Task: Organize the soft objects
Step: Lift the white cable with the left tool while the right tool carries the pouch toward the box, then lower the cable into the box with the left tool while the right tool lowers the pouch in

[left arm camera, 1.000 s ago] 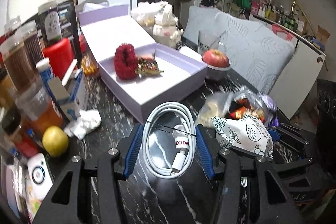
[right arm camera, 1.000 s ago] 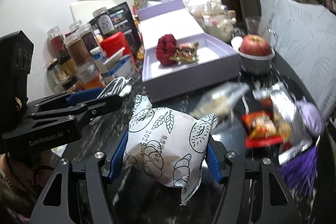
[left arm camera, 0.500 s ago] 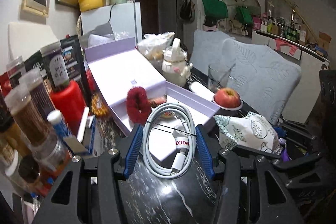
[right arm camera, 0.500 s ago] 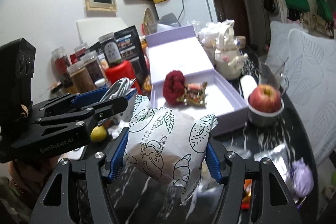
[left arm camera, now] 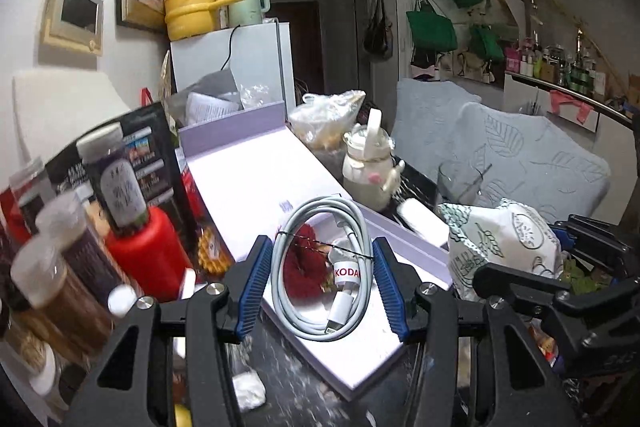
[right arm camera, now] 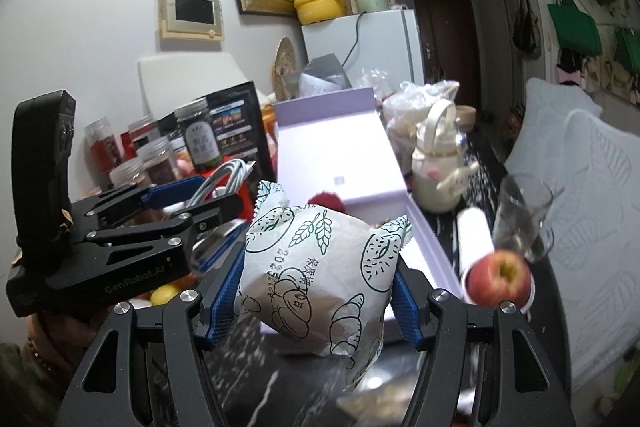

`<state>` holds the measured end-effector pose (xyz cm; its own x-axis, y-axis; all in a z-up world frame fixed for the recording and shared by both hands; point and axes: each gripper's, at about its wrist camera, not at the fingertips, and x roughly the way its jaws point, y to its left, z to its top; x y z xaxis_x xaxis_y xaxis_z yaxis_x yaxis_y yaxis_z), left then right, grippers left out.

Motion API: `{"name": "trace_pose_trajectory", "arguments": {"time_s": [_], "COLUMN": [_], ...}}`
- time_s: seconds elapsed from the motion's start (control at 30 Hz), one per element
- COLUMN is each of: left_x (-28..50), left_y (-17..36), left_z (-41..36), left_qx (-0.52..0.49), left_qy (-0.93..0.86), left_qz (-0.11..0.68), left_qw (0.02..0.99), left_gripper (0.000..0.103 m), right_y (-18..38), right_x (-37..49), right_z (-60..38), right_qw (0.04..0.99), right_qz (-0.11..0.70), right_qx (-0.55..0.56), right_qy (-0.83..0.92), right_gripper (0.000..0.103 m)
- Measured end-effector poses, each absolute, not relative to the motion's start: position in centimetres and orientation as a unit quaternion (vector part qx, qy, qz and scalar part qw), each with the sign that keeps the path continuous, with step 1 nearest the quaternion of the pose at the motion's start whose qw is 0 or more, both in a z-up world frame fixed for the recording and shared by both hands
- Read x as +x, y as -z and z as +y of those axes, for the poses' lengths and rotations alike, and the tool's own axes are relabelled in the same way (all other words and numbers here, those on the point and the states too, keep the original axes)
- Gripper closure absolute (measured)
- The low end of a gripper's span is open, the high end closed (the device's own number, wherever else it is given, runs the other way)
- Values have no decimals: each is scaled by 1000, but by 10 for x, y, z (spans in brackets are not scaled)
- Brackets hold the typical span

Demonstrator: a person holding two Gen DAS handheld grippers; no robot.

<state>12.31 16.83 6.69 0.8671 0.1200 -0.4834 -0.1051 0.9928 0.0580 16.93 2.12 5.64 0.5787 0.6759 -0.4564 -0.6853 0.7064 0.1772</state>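
Note:
My left gripper [left arm camera: 320, 287] is shut on a coiled white cable [left arm camera: 316, 303] and holds it above the near edge of an open lilac box [left arm camera: 360, 355]. A red fluffy item [left arm camera: 304, 275] lies in the box behind the coil. My right gripper [right arm camera: 316, 291] is shut on a white printed bread bag [right arm camera: 320, 275] and holds it over the box's front [right arm camera: 424, 263]. The bag also shows in the left wrist view [left arm camera: 500, 243]. The left gripper with the cable shows in the right wrist view [right arm camera: 192, 195].
Jars [left arm camera: 60, 259] and a red container [left arm camera: 144, 259] crowd the left. A cream teapot [left arm camera: 368, 171], a glass [right arm camera: 520, 219] and an apple in a bowl [right arm camera: 500, 279] stand right of the box. Cushions [left arm camera: 520, 155] lie beyond. The box lid [left arm camera: 248, 163] leans back.
Both grippers rose from the dark tabletop and moved forward toward the lilac box, each still holding its item. The snack packets on the table dropped out of view.

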Motion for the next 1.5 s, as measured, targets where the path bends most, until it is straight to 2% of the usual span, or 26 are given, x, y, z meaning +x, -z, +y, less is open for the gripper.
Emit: {"name": "trace_pose_trajectory", "arguments": {"time_s": [0.57, 0.87, 1.5], "left_x": [189, 222, 273], "left_y": [-79, -51, 20], "left_z": [193, 201, 219], "left_qx": [8, 1, 10], "left_qy": [-75, -101, -132], "left_qz": [226, 239, 319], "left_qw": [971, 966, 939], "left_gripper": [52, 52, 52], "right_y": [-70, -48, 5], "right_x": [251, 289, 329], "right_z": [57, 67, 75], "right_qw": [888, 890, 867], "right_qz": [236, 244, 322], "right_qx": [-6, -19, -34], "right_qy": [-396, -386, -379], "right_gripper": [38, 38, 37]}}
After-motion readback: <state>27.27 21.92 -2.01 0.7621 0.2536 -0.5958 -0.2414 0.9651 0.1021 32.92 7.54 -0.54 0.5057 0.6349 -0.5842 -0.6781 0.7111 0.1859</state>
